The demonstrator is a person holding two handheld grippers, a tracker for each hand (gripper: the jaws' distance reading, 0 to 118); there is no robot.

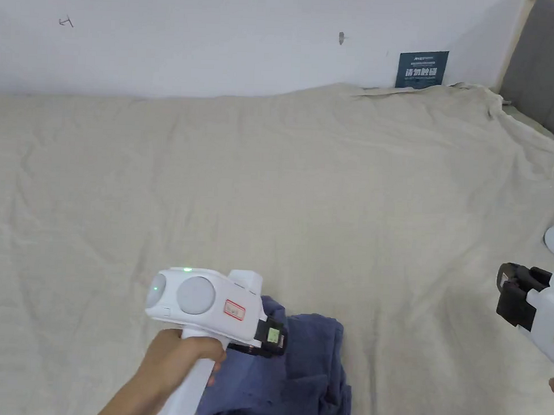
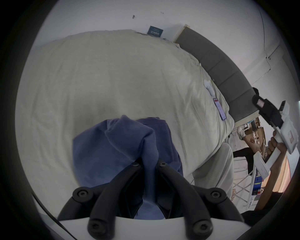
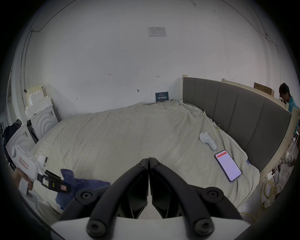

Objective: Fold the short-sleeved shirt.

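Observation:
A crumpled blue short-sleeved shirt [image 1: 307, 376] lies bunched at the near edge of the beige bed sheet [image 1: 305, 189]. My left gripper [image 1: 271, 336], held by a hand, is shut on a raised fold of the shirt. In the left gripper view both jaws press on the blue cloth [image 2: 113, 146] at the left gripper's tips [image 2: 149, 164]. My right gripper [image 1: 514, 298] hovers at the right edge, apart from the shirt. Its jaws meet with nothing between them in the right gripper view [image 3: 148, 160], where the shirt [image 3: 81, 185] and the left gripper [image 3: 64, 186] show at lower left.
A phone [image 3: 228, 164] with a lit screen and a white controller [image 3: 207, 140] lie on the sheet near the grey headboard [image 3: 235, 116]. White appliances [image 3: 40, 123] stand past the bed's left side. Yellow cable [image 3: 269, 190] is on the floor, and a person [image 3: 289, 100] sits behind the headboard.

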